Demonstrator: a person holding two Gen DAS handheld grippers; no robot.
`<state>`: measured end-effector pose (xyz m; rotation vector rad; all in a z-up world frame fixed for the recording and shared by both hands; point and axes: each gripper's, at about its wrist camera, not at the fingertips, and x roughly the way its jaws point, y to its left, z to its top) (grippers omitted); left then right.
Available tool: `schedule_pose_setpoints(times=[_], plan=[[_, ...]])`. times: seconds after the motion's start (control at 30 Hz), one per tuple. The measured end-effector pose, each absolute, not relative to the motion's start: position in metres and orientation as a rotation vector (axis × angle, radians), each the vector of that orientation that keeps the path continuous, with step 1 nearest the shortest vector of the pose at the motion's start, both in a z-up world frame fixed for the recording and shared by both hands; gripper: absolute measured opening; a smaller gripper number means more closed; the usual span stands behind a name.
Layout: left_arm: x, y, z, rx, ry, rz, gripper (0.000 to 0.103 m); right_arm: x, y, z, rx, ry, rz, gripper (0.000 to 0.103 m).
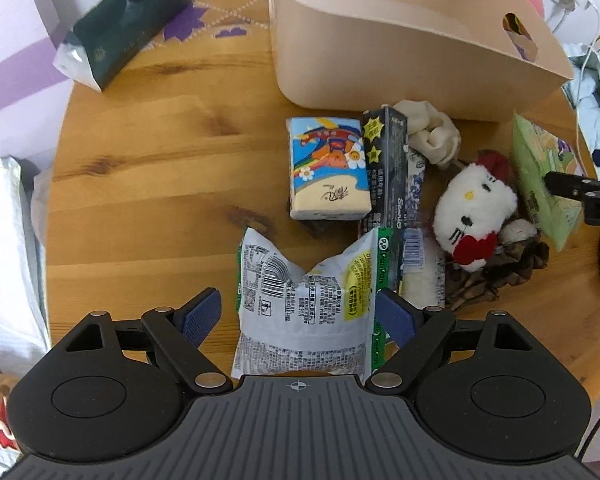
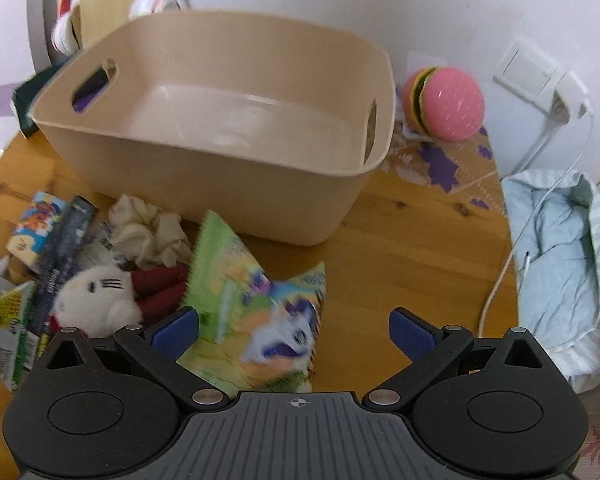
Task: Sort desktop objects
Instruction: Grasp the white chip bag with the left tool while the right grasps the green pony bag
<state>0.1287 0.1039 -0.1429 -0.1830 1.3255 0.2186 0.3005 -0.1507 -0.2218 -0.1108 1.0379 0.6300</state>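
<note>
Left tongs point(image 1: 298, 312): spread wide, pointing steeply down, blue pads on either side of a snack packet; right pad at the packet's edge, left pad apart from it, contact unclear.
Snack packet point(image 1: 304, 300): white and green, printed back up, flat on the surface at 6 o'clock in the left wrist view, between the pads.
Right tongs point(image 2: 294, 330): spread wide, nothing gripped; left pad at the edge of a green pouch, right pad over bare wood.
Green pouch point(image 2: 256, 300): cartoon print, blurred, crumpled, at 6 o'clock in the right wrist view, near corner between the pads.
Surface point(image 1: 148, 168): round, wooden, knots in the grain.
Tissue pack point(image 1: 326, 168): colourful cartoon cover, just beyond the snack packet toward 12 o'clock.
Dark box point(image 1: 390, 172): long, black with yellow stars, touching the tissue pack's right side.
Plush cat point(image 1: 474, 212): white with a red bow, at 3 o'clock of the dark box, lying on brown crinkled material.
Cream scrunchie point(image 1: 434, 134): bunched cloth, beyond the plush cat, right by the bin's front wall.
Beige bin point(image 2: 204, 168): plastic, handle slots at both ends, interior bare, at 12 o'clock behind the clutter.
Dark green tissue bag point(image 1: 128, 28): at 10 o'clock, far edge of the surface.
Burger toy point(image 2: 444, 104): pink, at 2 o'clock of the bin, against the wall.
Light blue cloth point(image 2: 560, 256): crumpled, at 3 o'clock off the surface's edge, white cable across it.
</note>
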Motion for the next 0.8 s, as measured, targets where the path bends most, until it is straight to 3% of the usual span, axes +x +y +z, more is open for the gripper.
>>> schedule_pose_setpoints(times=[0.43,0.5,0.6,0.67,0.73,0.8], plan=[[0.134,0.114,-0.174,-0.277,1.322,0.200,0.088,0.319,-0.146,-0.253,0.027,1.141,0.648,0.102],[0.133,0.118,-0.177,-0.318,1.309,0.190,0.088,0.321,-0.149,-0.256,0.071,1.137,0.644,0.098],[0.131,0.123,-0.181,-0.387,1.305,0.193,0.087,0.322,-0.152,-0.258,0.148,1.137,0.670,0.083],[0.128,0.124,-0.182,-0.415,1.286,0.180,0.079,0.321,-0.154,-0.257,0.185,1.145,0.680,0.073],[0.125,0.124,-0.181,-0.432,1.267,0.163,0.071,0.318,-0.154,-0.253,0.183,1.132,0.685,0.069],[0.124,0.121,-0.180,-0.417,1.257,0.161,0.069,0.316,-0.155,-0.250,0.171,1.118,0.679,0.063]])
